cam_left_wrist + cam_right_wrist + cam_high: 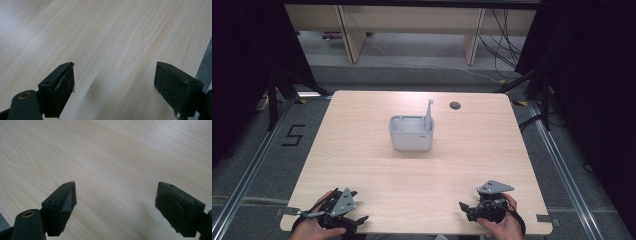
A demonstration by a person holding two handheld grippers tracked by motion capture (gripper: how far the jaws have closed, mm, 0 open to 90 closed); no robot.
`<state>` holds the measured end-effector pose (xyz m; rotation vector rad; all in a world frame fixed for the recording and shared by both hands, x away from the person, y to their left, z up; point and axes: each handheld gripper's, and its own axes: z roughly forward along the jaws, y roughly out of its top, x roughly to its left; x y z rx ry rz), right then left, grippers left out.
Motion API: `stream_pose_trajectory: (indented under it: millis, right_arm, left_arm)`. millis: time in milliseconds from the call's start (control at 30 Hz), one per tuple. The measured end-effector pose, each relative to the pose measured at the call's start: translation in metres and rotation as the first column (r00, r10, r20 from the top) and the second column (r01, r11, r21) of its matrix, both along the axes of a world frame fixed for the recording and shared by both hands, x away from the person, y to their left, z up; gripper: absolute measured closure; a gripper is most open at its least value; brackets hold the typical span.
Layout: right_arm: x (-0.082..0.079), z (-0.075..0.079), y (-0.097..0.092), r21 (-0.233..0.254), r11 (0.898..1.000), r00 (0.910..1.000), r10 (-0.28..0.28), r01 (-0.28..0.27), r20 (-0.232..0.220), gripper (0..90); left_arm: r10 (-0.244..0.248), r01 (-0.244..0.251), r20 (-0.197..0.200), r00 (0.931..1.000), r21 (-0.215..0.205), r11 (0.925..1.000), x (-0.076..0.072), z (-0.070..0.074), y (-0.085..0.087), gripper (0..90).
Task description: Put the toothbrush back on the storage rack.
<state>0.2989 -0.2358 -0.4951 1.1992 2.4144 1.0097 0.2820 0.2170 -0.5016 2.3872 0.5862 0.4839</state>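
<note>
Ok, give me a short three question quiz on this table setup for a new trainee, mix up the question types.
1. True or false: the left tongs are shut on the grey container.
2. Multiple choice: where does the grey container sit on the table? A) at the near edge between the hands, B) around the middle, far from both tongs, C) in the far left corner.
3. Fill in: a thin grey upright piece rises from the container's far ____ corner in the high view.

Key: 1 false, both the left and the right tongs stand open over bare wood. 2 B. 3 right.
</note>
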Motion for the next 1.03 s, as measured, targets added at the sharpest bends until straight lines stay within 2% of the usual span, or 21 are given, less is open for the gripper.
stream_pose_trajectory:
  millis: [33,233,333,400,433,467,500,533,567,767,800,867,1033]
  right_arm:
    - [-0.0017,0.0004,0.0004,-0.004,1.0,0.9998,-0.021,0.021,0.0,18.0]
    - [-0.0043,0.0008,0.0012,0.002,0.999,0.9991,-0.037,0.037,-0.02,17.9]
    - [-0.0044,0.0006,0.0009,-0.002,0.999,0.9993,-0.035,0.035,-0.016,17.9]
    - [-0.0066,0.0009,0.0026,0.011,0.998,0.998,-0.055,0.056,-0.032,17.8]
    - [-0.0038,0.001,-0.0004,0.002,1.0,0.9996,-0.008,0.008,-0.029,17.8]
    - [-0.0041,0.0011,-0.0004,0.001,1.0,0.9996,-0.004,0.004,-0.029,17.8]
    - [-0.0041,0.0011,-0.0004,0.001,1.0,0.9996,-0.004,0.004,-0.029,17.8]
    - [-0.0056,0.0011,0.0005,-0.005,1.0,0.9995,-0.027,0.027,-0.014,17.8]
    - [-0.005,0.0004,-0.0001,-0.01,1.0,0.9998,-0.018,0.018,-0.002,17.7]
    - [-0.0051,0.0007,-0.0004,-0.006,1.0,0.9998,-0.02,0.02,0.004,17.7]
    - [-0.0061,0.0016,0.0001,-0.004,0.999,0.9994,-0.032,0.032,-0.011,17.7]
    - [-0.0061,0.002,0.0002,-0.002,0.999,0.9993,-0.034,0.034,-0.013,17.7]
    - [-0.0053,0.0012,-0.0002,-0.007,1.0,0.9997,-0.026,0.026,0.0,17.7]
  left_arm:
    - [0.0,0.0,0.0,1.0,0.0,1.0,-0.0001,0.0,0.0001,16.4]
    - [-0.002,0.002,-0.002,1.0,0.0,1.0,-0.0001,0.0002,0.0003,16.3]
    - [-0.001,0.001,-0.001,1.0,0.0,1.0,-0.0002,0.0003,0.0004,16.4]
    - [-0.002,0.002,-0.001,1.0,0.0,1.0,-0.0001,0.0005,0.0006,16.3]
    - [-0.001,0.001,-0.001,1.0,0.0,1.0,-0.0001,0.0004,0.0005,16.3]
    - [-0.002,0.002,-0.001,1.0,-0.001,1.0,-0.0001,0.0003,0.0005,16.4]
    - [-0.002,0.002,-0.001,1.0,-0.001,1.0,-0.0001,0.0003,0.0005,16.4]
    - [-0.001,0.001,-0.001,1.0,0.0,1.0,-0.0001,0.0003,0.0005,16.4]
    - [-0.001,0.001,0.0,1.0,0.0,1.0,-0.0002,0.0004,0.0005,16.4]
    - [-0.001,0.001,-0.001,1.0,-0.001,1.0,-0.0003,0.0004,0.0005,16.4]
    - [-0.001,0.001,-0.001,1.0,-0.001,1.0,-0.0003,0.0004,0.0005,16.4]
    - [0.0,0.0,0.0,1.0,-0.001,1.0,-0.0002,0.0003,0.0006,16.4]
    - [-0.002,0.002,0.0,1.0,0.001,1.0,-0.0001,0.0004,0.0006,16.3]
